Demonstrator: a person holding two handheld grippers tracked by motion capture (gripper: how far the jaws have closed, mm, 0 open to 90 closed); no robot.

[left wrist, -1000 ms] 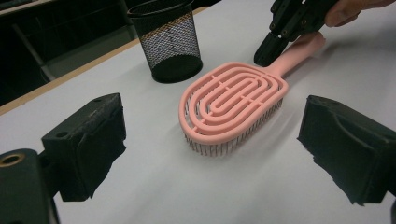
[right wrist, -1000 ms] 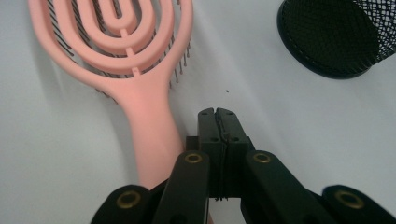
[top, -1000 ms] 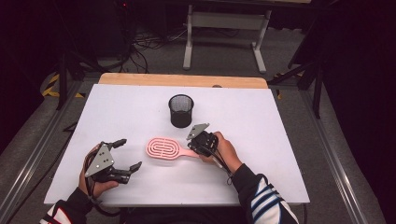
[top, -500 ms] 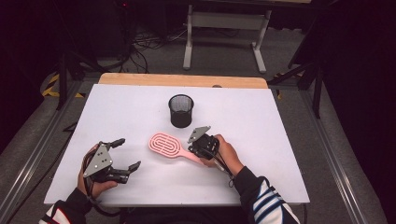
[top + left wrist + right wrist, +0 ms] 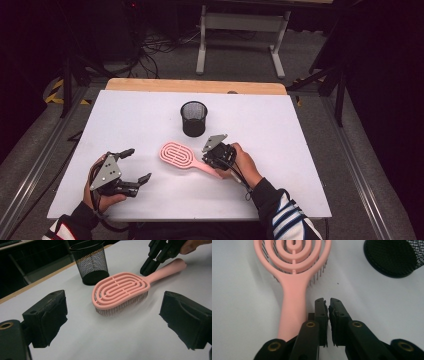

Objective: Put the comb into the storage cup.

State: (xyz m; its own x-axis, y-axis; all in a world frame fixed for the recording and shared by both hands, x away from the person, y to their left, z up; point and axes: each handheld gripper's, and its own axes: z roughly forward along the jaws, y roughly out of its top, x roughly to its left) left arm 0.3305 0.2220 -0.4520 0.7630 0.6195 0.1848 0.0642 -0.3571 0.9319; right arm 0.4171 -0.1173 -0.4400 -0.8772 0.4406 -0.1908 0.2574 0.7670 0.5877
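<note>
A pink hairbrush lies bristles down on the white table, its handle pointing toward the person's right hand. My right gripper rests on the table just beside the handle, on the side nearer the black mesh cup. Its jaws have just been opening and stand a thin slit apart with nothing between them. My left gripper sits wide open at the front left, facing the brush head from a short way off.
The mesh cup stands upright just beyond the brush head. A wooden strip edges the table's far side. Bare white surface lies to the right of the right hand.
The brush has turned slightly, its head a little farther from the person. Both hands stay where they were.
</note>
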